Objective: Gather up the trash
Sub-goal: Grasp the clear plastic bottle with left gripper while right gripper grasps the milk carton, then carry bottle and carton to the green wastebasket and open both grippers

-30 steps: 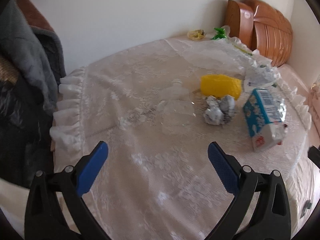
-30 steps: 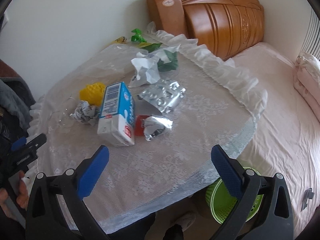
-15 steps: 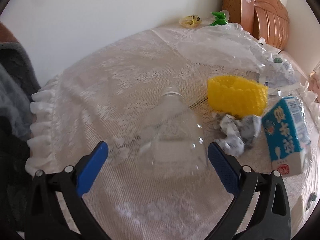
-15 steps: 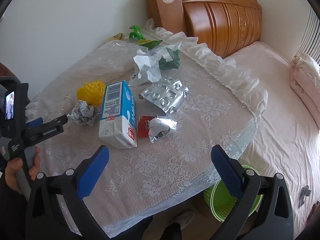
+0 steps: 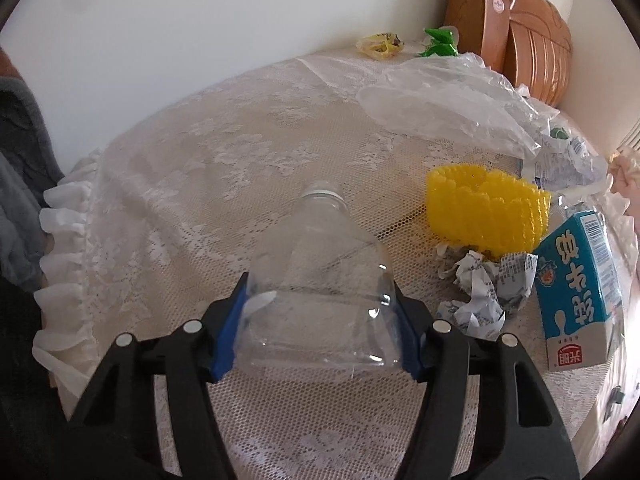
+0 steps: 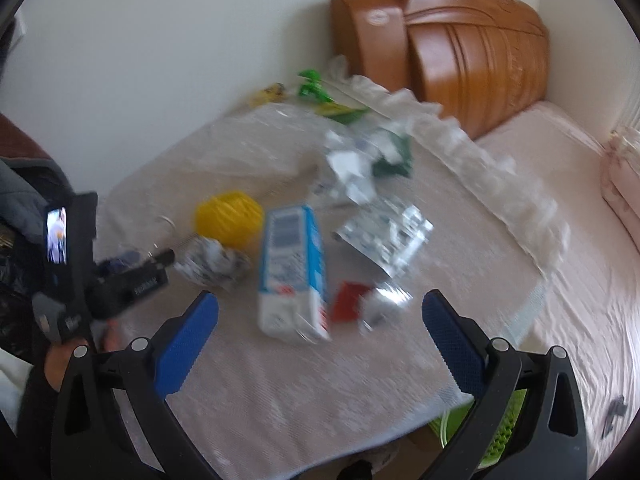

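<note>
Left tongs [image 5: 320, 320] are closing on the clear plastic bottle [image 5: 320, 276], blue pads against its sides; it lies on the lace tabletop [image 5: 200, 168], neck pointing away. Right tongs [image 6: 320, 338] hang spread and empty over the milk carton [image 6: 290, 272], farther from the bottle.

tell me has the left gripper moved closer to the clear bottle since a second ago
Yes. The left gripper advanced toward the wall side across the lace tablecloth; its closing jaws now flank the clear bottle.

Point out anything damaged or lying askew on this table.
The clear plastic bottle lies on its side, crushed flat, between the closing jaws of the left gripper. Beside it sits crumpled paper, and the milk carton lies toppled.
</note>
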